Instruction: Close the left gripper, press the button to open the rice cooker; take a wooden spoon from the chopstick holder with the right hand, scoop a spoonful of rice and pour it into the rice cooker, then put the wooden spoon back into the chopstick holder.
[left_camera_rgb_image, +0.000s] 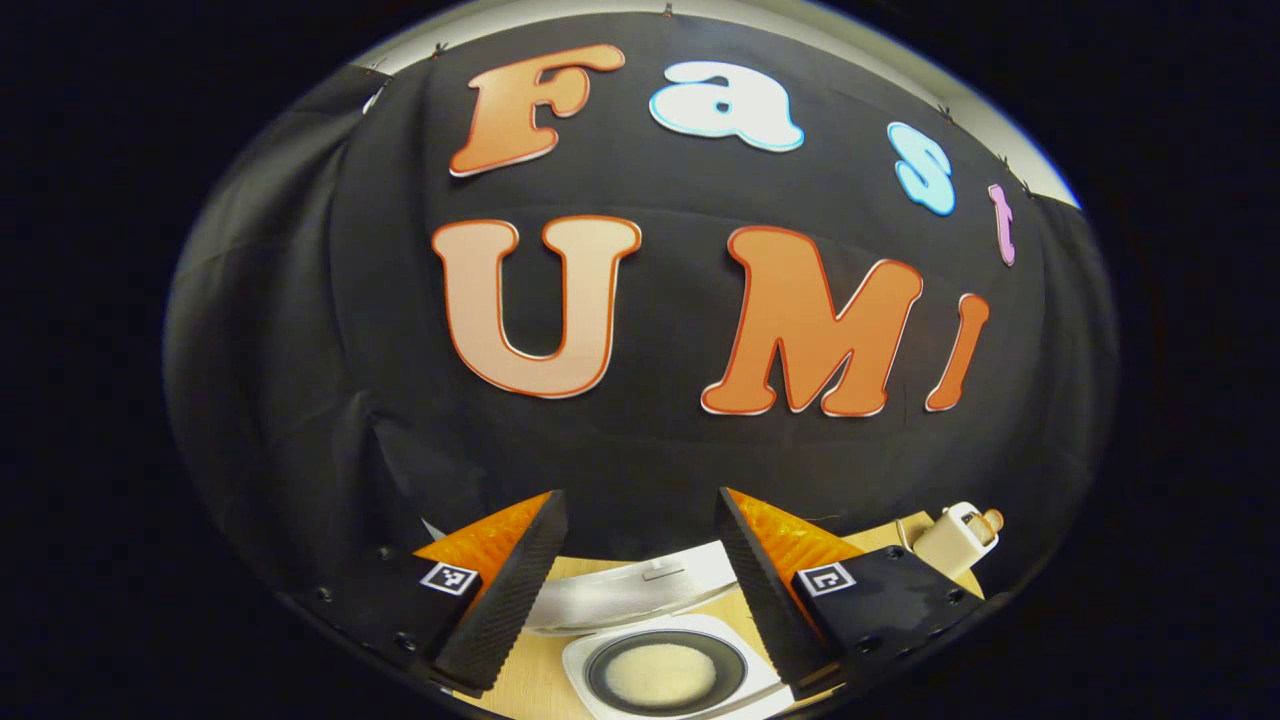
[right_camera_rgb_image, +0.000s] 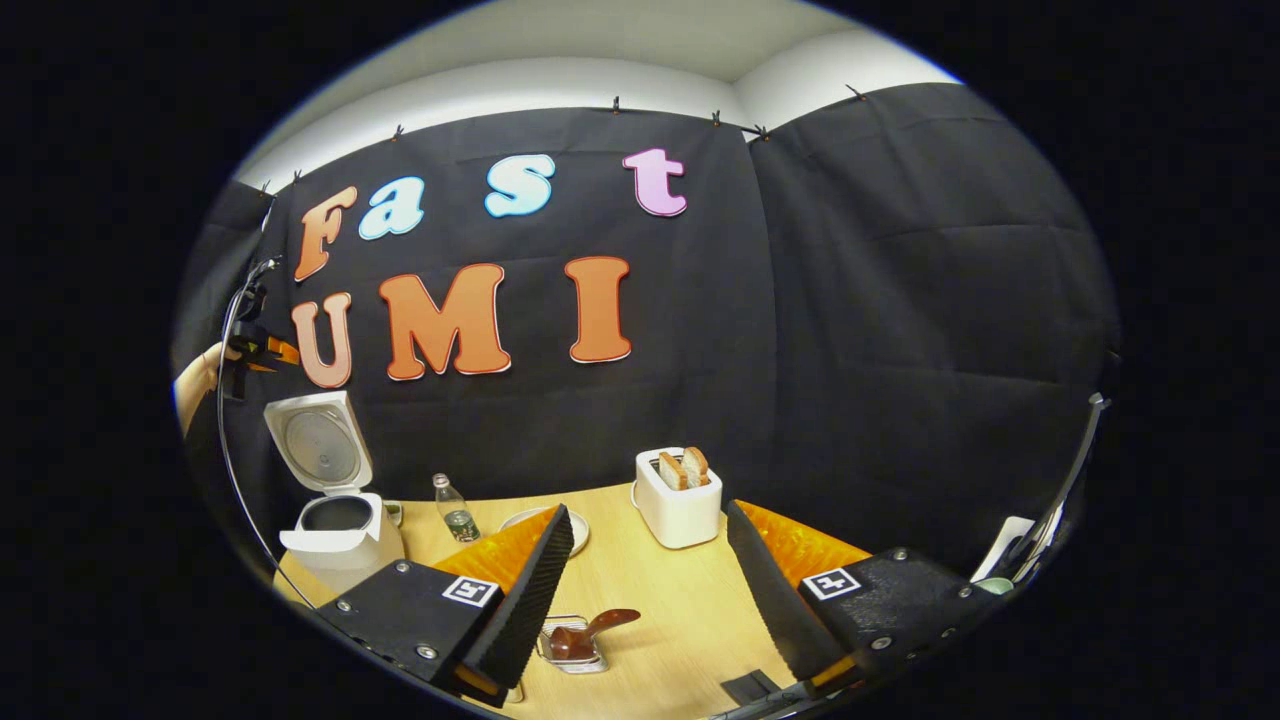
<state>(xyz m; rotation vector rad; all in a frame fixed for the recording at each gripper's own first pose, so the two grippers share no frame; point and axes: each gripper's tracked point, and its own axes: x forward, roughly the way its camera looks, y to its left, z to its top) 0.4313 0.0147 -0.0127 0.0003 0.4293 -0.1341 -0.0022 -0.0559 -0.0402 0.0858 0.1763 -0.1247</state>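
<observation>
Right gripper (right_camera_rgb_image: 648, 590) hangs with its jaws spread wide and nothing between them, above the near edge of the pale wooden worktop (right_camera_rgb_image: 690, 620). Just below it the dark brown wooden spoon (right_camera_rgb_image: 590, 632) lies tilted in a small clear holder (right_camera_rgb_image: 573, 655) near that edge, bowl down, handle leaning to the right.

Left gripper (left_camera_rgb_image: 635, 590) is also released and empty; it hovers over the white rice cooker (left_camera_rgb_image: 640, 585), whose lid (right_camera_rgb_image: 318, 442) stands upright at the worktop's far left corner, and over a white square dish of rice (left_camera_rgb_image: 665, 675) in front of it. In the right gripper view the left gripper sits high above the cooker, held in a hand (right_camera_rgb_image: 195, 385).

My judgement: the button step looks done and picking the spoon is next. The handle is thin and slanted, so a closing jaw could knock it sideways or tip the light holder. A loaded spoon must then cross most of the worktop to the cooker, and any tilt would spill grains. The raised lid could also be bumped.

Further out stand a white toaster with two slices (right_camera_rgb_image: 678, 495), a small clear bottle (right_camera_rgb_image: 457, 512) and a white plate (right_camera_rgb_image: 575, 528) partly hidden by a finger. The holder's near side is cut off behind the finger, so its shape is hard to tell. A beige device (left_camera_rgb_image: 958, 538) at the right edge of the left gripper view is too small to identify.
</observation>
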